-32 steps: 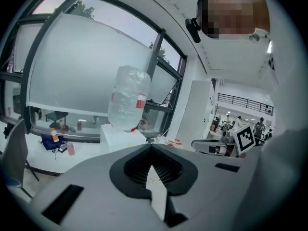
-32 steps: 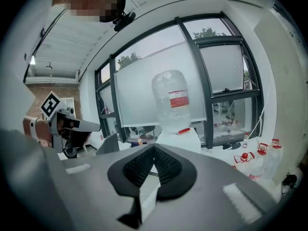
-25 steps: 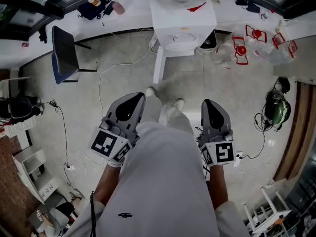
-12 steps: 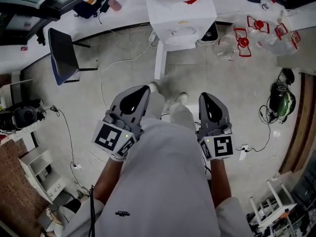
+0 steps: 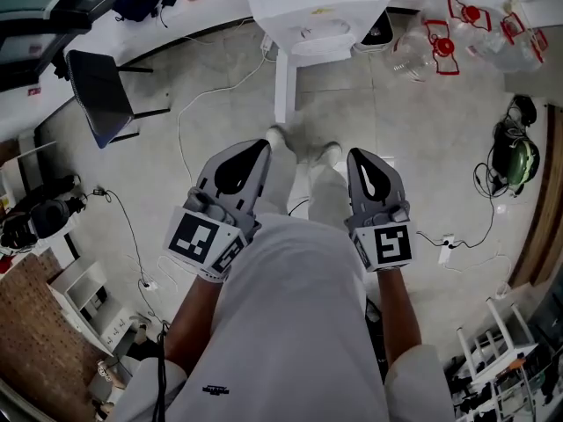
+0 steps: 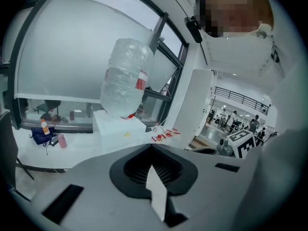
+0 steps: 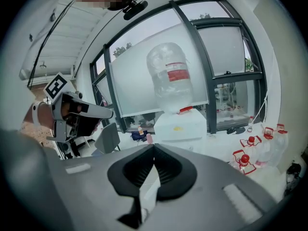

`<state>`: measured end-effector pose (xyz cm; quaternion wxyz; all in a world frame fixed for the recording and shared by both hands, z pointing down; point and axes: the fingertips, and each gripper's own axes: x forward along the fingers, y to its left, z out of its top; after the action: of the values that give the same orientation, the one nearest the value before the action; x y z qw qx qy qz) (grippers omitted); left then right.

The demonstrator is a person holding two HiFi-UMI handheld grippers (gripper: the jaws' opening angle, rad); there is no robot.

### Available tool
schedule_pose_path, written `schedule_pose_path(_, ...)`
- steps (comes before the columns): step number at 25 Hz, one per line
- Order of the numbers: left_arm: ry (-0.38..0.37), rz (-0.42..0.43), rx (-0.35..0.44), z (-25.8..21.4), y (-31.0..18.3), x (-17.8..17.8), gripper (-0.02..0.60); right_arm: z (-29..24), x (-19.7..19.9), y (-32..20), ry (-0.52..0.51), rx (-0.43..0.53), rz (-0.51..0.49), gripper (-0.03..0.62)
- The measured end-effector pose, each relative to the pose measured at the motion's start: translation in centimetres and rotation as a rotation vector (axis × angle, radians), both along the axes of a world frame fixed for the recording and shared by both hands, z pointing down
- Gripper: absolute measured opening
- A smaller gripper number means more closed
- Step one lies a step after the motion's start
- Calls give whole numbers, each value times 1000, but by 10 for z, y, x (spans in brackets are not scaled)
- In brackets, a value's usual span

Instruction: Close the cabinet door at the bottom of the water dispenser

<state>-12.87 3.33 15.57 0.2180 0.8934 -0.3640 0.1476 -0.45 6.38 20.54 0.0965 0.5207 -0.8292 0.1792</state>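
Note:
The white water dispenser [image 5: 317, 7] stands at the top of the head view, with a clear bottle [image 6: 126, 76] upside down on it. Its lower cabinet door [image 5: 281, 90] hangs open and shows edge-on as a white strip pointing toward me. My left gripper [image 5: 262, 145] and right gripper [image 5: 356, 153] are held in front of my body on either side of my legs. Both point toward the dispenser from well short of the door. In the gripper views the jaws of the left gripper [image 6: 152, 146] and right gripper [image 7: 154, 146] meet at the tips, with nothing held.
A dark chair [image 5: 97, 95] stands at the left, and a white cable [image 5: 202, 104] runs across the floor. Empty bottles with red handles [image 5: 440, 47] lie to the dispenser's right. A green headset [image 5: 515, 156] and a power strip [image 5: 449, 243] are at the right, a white shelf [image 5: 84, 301] at the lower left.
Both grippers have sunk lower and come a little closer to the dispenser, which now sits higher in the head view. The jaws have stayed shut.

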Motion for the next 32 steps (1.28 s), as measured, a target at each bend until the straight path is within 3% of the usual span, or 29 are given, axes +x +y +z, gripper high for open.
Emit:
schedule_pose_path(9,-34,6,-64,59,-14,-1,6,58,-7,-11,-14,-77,-19,14)
schedule_pose_path(19,-72,7,-169,134,-20,-8,6,137,-26,-28,-24,-165,-29,88)
schedule_pose_path(32,-135,70,-230,210,-47,-11,6,217,-51,-48,-91,-262,-1,149)
